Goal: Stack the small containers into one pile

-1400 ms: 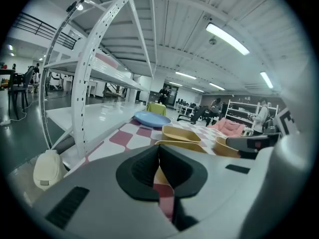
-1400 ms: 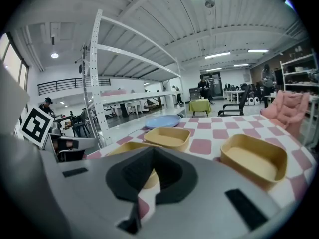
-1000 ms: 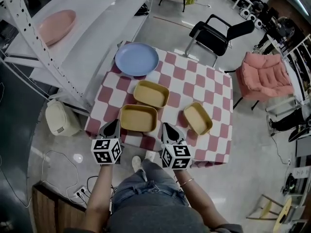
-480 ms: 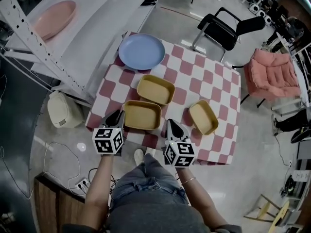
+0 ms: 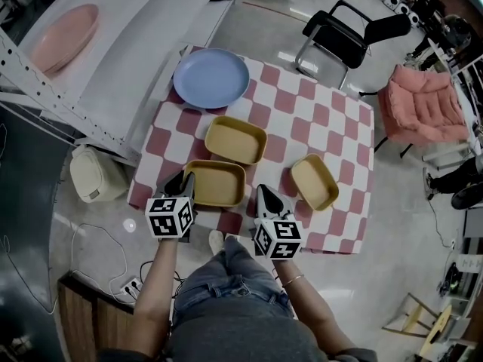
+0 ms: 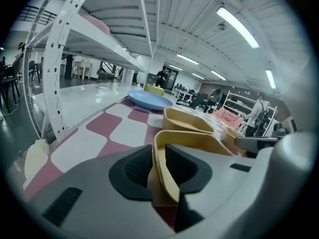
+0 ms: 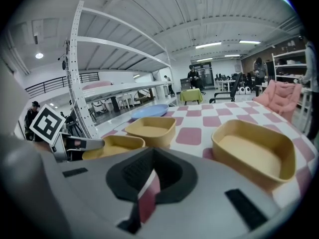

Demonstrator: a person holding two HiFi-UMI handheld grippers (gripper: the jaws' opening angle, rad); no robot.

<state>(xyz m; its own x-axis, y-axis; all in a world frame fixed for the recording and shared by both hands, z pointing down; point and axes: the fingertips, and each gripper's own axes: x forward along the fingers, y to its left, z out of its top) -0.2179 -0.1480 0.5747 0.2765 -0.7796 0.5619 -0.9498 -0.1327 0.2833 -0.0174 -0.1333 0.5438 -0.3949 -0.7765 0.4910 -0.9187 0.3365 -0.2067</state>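
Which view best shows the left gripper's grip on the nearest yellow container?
Left gripper view: the left gripper has its jaws closed on the nearest yellow container, gripping its wall. Head view shows only the gripper at its left end; right gripper view leaves contact unclear.

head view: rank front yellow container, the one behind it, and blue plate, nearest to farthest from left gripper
From the left gripper:
1. front container, at the table's near edge, its rim between the jaws.
2. second container, directly behind it, mid-table.
3. blue plate, far left corner.
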